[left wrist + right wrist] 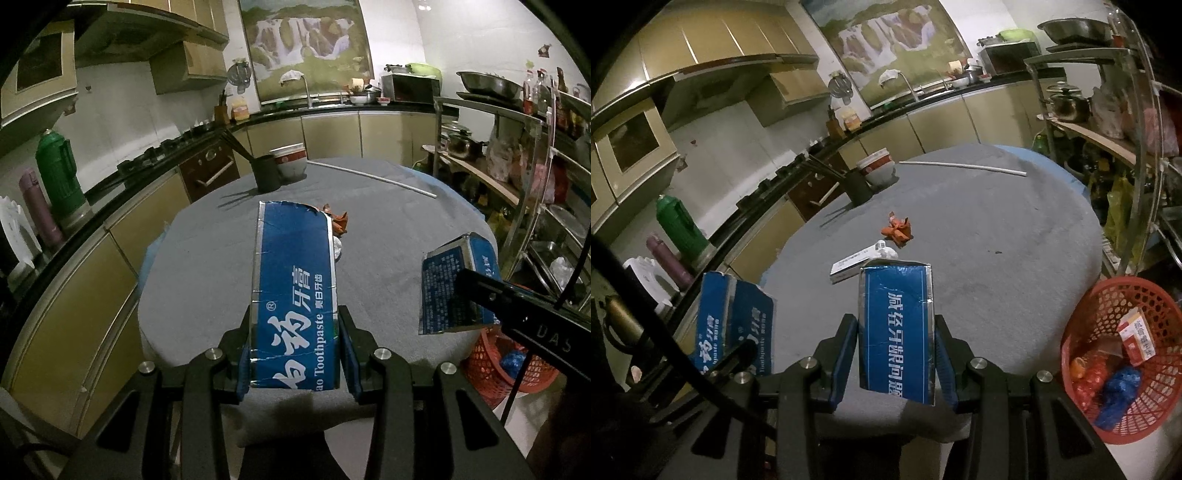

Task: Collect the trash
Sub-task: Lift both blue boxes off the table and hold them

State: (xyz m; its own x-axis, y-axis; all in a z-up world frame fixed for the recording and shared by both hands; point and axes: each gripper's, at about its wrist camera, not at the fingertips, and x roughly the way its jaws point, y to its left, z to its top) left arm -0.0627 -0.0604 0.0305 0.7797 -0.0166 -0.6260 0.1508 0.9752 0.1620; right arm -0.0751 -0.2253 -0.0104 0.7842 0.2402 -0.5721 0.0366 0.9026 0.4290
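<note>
My left gripper (295, 323) is shut on a torn blue toothpaste box half (291, 251), held above the grey table (207, 258). My right gripper (895, 326) is shut on the other blue box half (897, 295); that half (450, 291) also shows at the right of the left wrist view. On the table beyond lie an orange crumpled wrapper (897, 230), a small white box (847, 267) and a white crumpled scrap (886, 253). A red mesh basket (1108, 286) stands low to the right of the table, with a red-and-white carton, orange bits and blue plastic inside.
At the table's far side stand a black chopstick holder (267, 173) and stacked bowls (291, 162), with a long white rod (373, 177) lying nearby. Metal shelves (524, 177) with pots and bottles line the right. Kitchen counters and a green thermos (59, 173) run along the left.
</note>
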